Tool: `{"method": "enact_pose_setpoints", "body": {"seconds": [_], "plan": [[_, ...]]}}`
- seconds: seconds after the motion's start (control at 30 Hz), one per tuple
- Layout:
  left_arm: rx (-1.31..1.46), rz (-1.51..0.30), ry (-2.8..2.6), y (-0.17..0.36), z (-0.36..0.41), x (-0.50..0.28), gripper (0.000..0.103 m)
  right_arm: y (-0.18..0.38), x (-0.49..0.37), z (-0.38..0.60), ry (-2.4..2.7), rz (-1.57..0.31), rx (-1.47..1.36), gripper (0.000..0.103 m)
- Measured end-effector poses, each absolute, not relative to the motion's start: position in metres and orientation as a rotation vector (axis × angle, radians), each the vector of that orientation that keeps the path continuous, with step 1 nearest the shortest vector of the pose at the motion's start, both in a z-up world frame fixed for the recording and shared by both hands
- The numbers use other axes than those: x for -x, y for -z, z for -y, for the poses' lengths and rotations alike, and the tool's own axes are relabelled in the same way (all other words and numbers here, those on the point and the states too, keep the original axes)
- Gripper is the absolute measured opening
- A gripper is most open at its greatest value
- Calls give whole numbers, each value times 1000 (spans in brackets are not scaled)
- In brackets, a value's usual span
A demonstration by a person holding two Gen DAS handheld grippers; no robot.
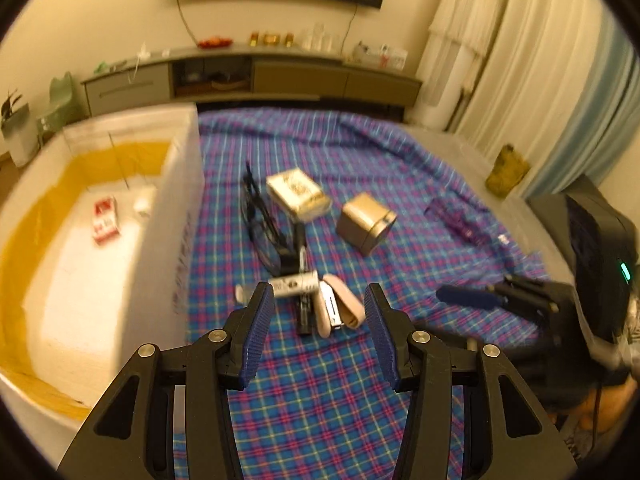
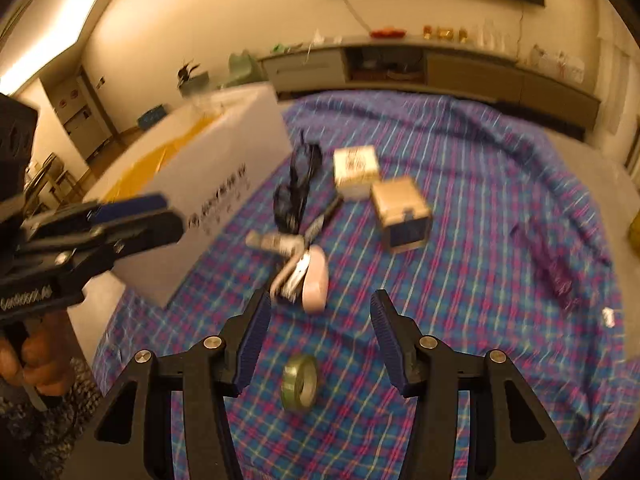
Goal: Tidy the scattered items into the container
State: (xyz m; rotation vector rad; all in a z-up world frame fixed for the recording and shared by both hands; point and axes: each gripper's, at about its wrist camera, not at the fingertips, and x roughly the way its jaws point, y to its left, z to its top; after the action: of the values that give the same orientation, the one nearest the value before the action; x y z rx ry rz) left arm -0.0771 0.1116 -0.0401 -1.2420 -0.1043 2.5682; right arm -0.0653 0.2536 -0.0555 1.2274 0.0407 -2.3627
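Plaid cloth (image 1: 320, 400), blue with pink and yellow lines, covers the whole work surface; wrinkled toward the far right.

White container (image 1: 176, 208) stands at the cloth's left edge, open-topped, inner walls lined in yellow. A red-and-white pack (image 1: 105, 220) lies on its floor, with a small white item near it (too blurred to name).

Scattered items, all on the cloth, outside the container:
- Tan cube box (image 1: 366, 222), tilted, right of centre.
- White-and-gold box (image 1: 298, 192), just left of and behind the tan box.
- Black glasses (image 1: 256, 208), beside the white-and-gold box, on the container side.
- Dark purple object (image 2: 552, 264), far right, blurred; apart from the rest.
- Cluster at centre: pink case (image 1: 340, 308), open, with something metallic in it, touching a silver tube (image 1: 294, 284) and a black clip-like piece (image 1: 300, 248).
- Tape roll (image 2: 300, 386), greenish, standing on edge, nearest the right wrist camera.

Left gripper (image 1: 320, 304): fingers spread apart, nothing between the pads. It hangs above the cloth, with the pink case and silver tube just beyond the fingertips. No contact visible.

Right gripper (image 2: 318, 308): fingers apart, nothing grasped. The tape roll shows in the gap between the finger bases, lying on the cloth below and clear of both pads.

Both views are motion-blurred. In the right wrist view a hand (image 2: 36, 364) holds the left gripper's handle.
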Motion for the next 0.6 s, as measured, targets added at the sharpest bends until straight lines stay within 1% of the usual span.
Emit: {"method": "enact_pose_setpoints", "body": {"seconds": [0.13,0.27,0.3,0.33,0.37,0.4,0.43,0.6], "plan": [[1326,58,-2560,70,-124,94,50,86,52,-243,2286,-141,-1267,53],[1331,15,-2556,90,-129,103,50,116,57,-243,2260,-163,-1315,53],[1342,13,-2552,95,-129,107,50,120,57,-244,2265,-169,-1308,50],[1354,11,-2549,101,-129,110,50,120,56,-244,2276,-188,-1299,38],[1363,6,-2549,106,-129,114,50,121,57,-244,2280,-210,-1298,34],[1368,0,-2550,109,-129,117,50,122,58,-244,2278,-214,-1293,22],[1363,-4,-2554,111,-129,120,51,123,58,-247,2274,-201,-1290,19],[1304,-42,-2563,114,-130,132,52,124,60,-258,2269,-147,-1287,16]]}}
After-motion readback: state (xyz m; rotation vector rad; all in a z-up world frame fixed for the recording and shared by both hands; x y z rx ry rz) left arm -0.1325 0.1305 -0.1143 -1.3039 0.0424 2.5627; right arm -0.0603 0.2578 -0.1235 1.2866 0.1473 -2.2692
